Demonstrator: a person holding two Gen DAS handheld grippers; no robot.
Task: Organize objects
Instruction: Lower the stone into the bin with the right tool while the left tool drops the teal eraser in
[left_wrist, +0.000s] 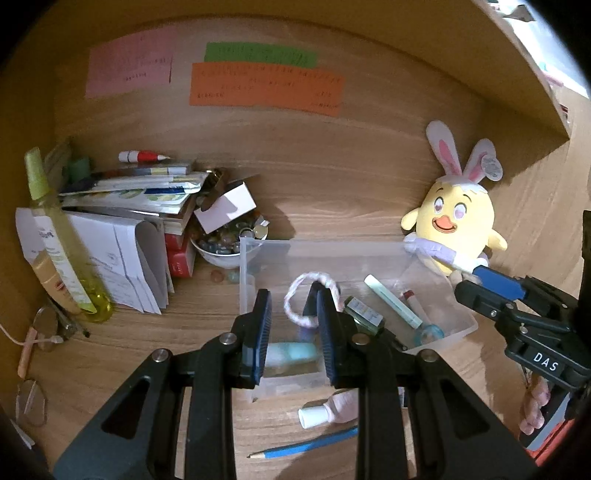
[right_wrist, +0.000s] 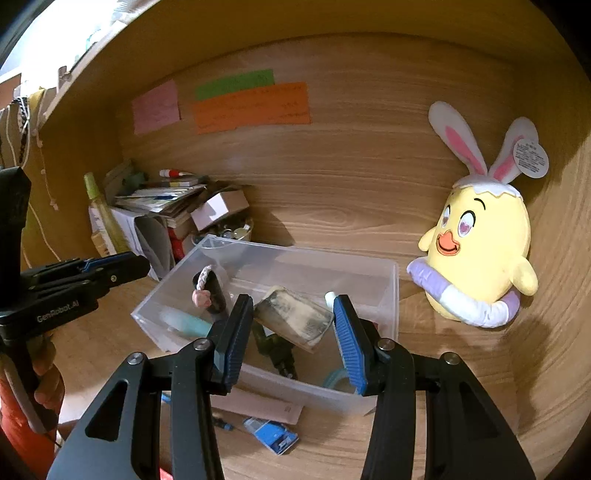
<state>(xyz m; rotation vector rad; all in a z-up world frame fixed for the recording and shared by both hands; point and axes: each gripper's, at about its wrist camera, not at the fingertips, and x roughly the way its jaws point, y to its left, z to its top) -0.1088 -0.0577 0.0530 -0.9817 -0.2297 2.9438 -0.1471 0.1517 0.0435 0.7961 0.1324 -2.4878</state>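
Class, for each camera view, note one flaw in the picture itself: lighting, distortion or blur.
Left wrist view: fisheye bends the shelf edge into a curve, with dark corners. Right wrist view: the notes on the back wall are too blurred to read, and the soft toy casts a shadow to its right.

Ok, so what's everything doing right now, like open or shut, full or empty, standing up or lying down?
Left tongs, open, holding nothing.
Right tongs, open, holding nothing.
Clear box, no lid on, small things inside.
Green bottle, lying down in the box.
Plush chick, upright against the back wall.
Bowl, full of glass beads.
Blue pencil, lying on the desk, outside the box.
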